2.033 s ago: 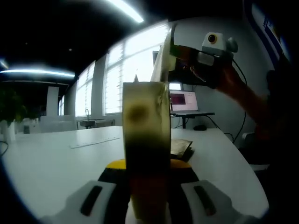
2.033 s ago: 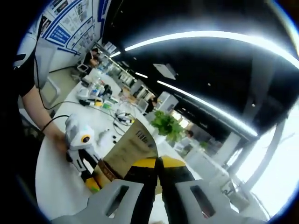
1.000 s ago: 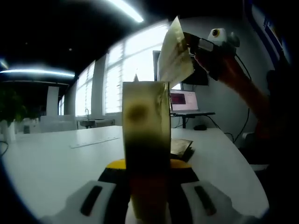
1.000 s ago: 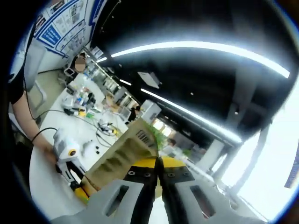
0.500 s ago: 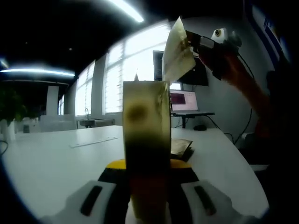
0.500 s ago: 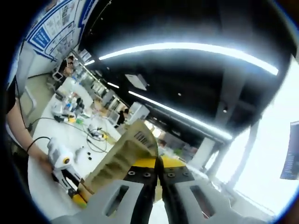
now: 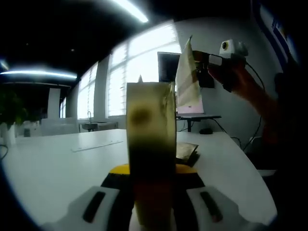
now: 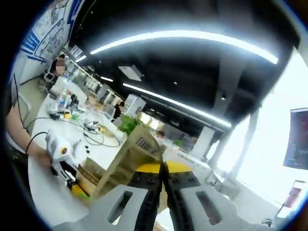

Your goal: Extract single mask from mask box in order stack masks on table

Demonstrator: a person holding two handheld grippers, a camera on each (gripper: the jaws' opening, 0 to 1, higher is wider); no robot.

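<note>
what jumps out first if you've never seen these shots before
In the left gripper view, the tall mask box stands clamped in the left gripper, dead centre over the white table. Up and to the right, the right gripper holds a single flat mask packet in the air against the bright windows.

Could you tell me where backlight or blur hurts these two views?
Left gripper view: bright windows backlight the box, so its face is dark and blurred. Right gripper view: ceiling lights and a window blow out, and the mask in the jaws stays dim.
</note>
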